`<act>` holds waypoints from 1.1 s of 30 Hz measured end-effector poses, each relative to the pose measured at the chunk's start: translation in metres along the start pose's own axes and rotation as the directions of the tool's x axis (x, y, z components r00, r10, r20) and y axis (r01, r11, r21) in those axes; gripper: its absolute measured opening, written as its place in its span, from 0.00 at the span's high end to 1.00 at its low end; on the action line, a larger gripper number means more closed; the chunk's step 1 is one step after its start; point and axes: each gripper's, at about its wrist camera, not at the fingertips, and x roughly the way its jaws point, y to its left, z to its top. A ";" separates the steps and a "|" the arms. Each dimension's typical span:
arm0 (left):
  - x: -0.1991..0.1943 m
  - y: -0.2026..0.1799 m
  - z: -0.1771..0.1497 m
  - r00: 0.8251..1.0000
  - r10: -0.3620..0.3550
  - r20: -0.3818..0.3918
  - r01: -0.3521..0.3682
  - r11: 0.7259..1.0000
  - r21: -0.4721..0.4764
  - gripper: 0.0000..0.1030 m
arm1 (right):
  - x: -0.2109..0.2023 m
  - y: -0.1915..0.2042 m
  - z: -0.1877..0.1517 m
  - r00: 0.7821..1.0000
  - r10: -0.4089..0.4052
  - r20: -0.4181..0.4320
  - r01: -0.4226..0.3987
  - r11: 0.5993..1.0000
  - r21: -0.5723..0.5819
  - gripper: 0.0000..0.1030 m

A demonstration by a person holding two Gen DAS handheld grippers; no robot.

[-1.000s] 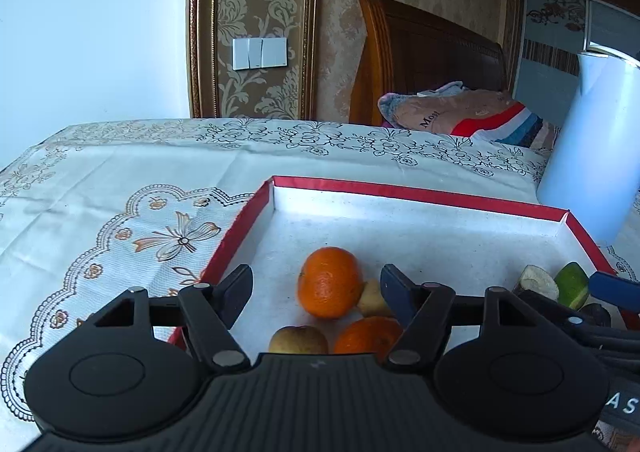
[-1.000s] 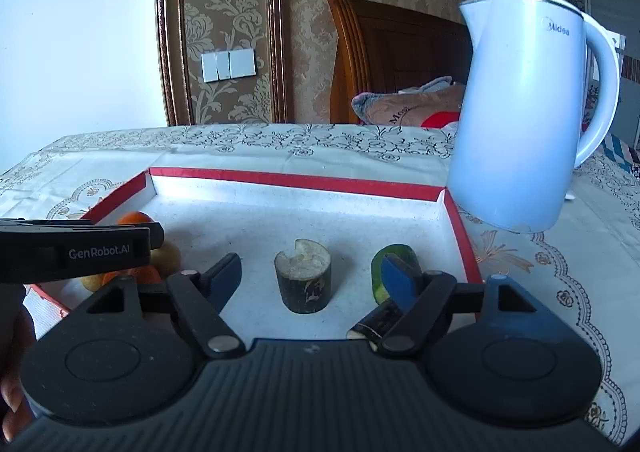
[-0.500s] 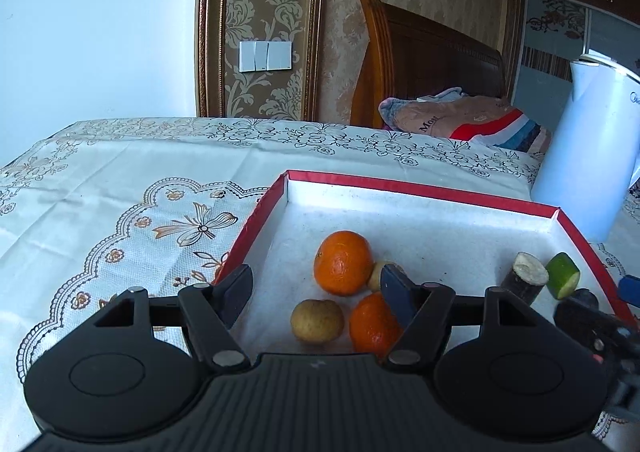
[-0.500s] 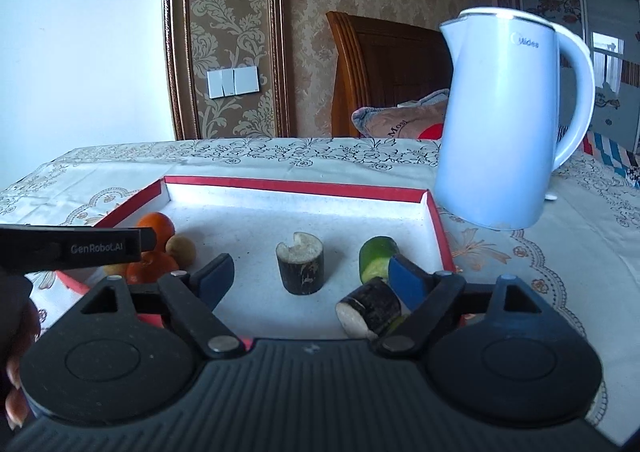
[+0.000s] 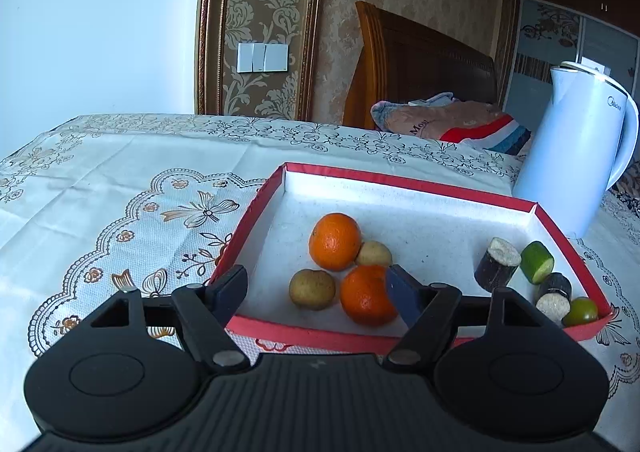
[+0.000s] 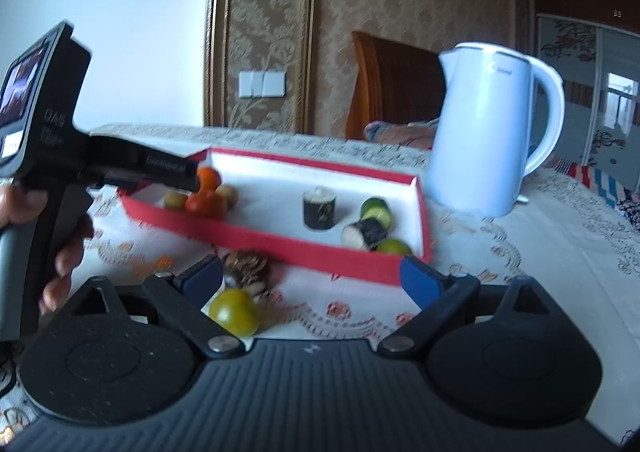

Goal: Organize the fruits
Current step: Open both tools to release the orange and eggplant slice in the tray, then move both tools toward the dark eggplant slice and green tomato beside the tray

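Beside the red tray (image 6: 280, 244) on the table (image 6: 520, 252), the right gripper (image 6: 310, 278), jaws opening and empty, should straddle the loose green fruit (image 6: 234, 311) squarely, while the left gripper (image 5: 316, 292) widens, empty, over tray's oranges (image 5: 335, 241).

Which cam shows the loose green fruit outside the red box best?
Right wrist view: the loose green fruit sits on the tablecloth near the red box, just ahead of the opening right hand-held gripper. The left wrist view doesn't show it.
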 end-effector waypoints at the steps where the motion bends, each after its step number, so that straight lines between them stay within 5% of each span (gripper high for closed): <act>1: -0.001 0.001 -0.001 1.000 0.000 -0.003 0.000 1.000 -0.002 0.26 | 0.001 0.001 0.000 1.000 0.004 -0.007 -0.004 1.000 -0.003 0.08; 14: -0.015 0.005 -0.008 1.000 -0.016 -0.001 0.016 0.999 -0.028 0.26 | 0.022 0.020 -0.003 0.993 0.030 -0.115 -0.037 0.998 -0.055 0.05; 20: -0.023 0.002 -0.012 0.999 -0.036 0.004 0.036 0.999 -0.018 0.26 | 0.031 0.014 -0.001 0.990 -0.018 -0.142 0.014 1.000 -0.028 0.05; 26: -0.027 -0.004 -0.015 0.999 -0.032 0.019 0.032 0.999 0.019 0.26 | 0.023 0.008 0.002 0.989 -0.131 -0.075 0.127 0.990 -0.059 0.00; 30: -0.029 -0.007 -0.016 0.999 -0.032 0.024 0.031 0.999 0.036 0.26 | 0.013 0.003 0.000 0.957 -0.291 -0.012 0.288 0.952 -0.106 0.00; 33: -0.031 -0.009 -0.017 0.999 -0.040 0.023 0.039 0.999 0.038 0.26 | 0.003 -0.012 -0.002 0.990 -0.133 -0.042 0.132 0.991 -0.009 0.00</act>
